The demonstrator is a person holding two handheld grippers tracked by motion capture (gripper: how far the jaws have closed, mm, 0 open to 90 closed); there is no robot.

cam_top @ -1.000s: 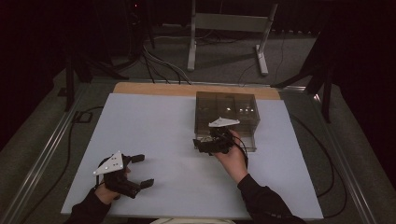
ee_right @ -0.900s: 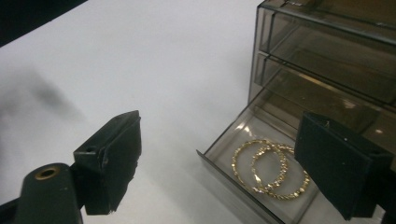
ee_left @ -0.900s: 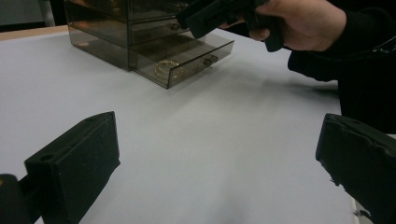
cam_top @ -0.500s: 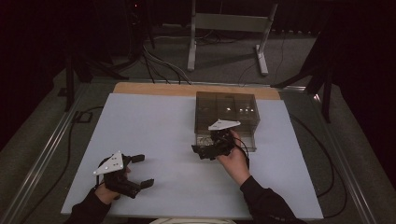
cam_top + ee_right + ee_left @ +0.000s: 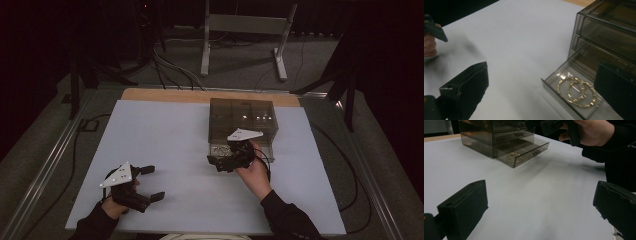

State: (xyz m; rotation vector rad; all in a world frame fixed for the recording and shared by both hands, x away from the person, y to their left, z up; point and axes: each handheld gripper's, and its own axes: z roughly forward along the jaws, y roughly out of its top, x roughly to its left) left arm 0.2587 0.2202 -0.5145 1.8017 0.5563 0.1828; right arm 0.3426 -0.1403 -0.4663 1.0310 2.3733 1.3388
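A smoky clear drawer box [image 5: 243,116] stands at the back right of the white table [image 5: 165,135]. Its bottom drawer [image 5: 235,149] is pulled out and holds two gold hoops [image 5: 576,91], also visible as gold hoops [image 5: 513,157] in the left gripper view. My right gripper [image 5: 214,162] hovers open just left of the drawer's front, with nothing between its jaws; in its own view the right gripper [image 5: 542,71] frames bare table and the drawer's corner. My left gripper [image 5: 156,182] rests open near the front left. In its own view the left gripper [image 5: 540,190] points across the table at the box [image 5: 496,132].
A wooden strip [image 5: 165,95] runs along the table's far edge. Behind it on the dark floor are a metal stand [image 5: 245,30] and cables [image 5: 175,70]. Wide bare tabletop lies between the two grippers. The person's right hand [image 5: 591,131] shows near the box.
My right gripper has drifted slightly toward the near edge, beside the open drawer. The left gripper has stayed put.
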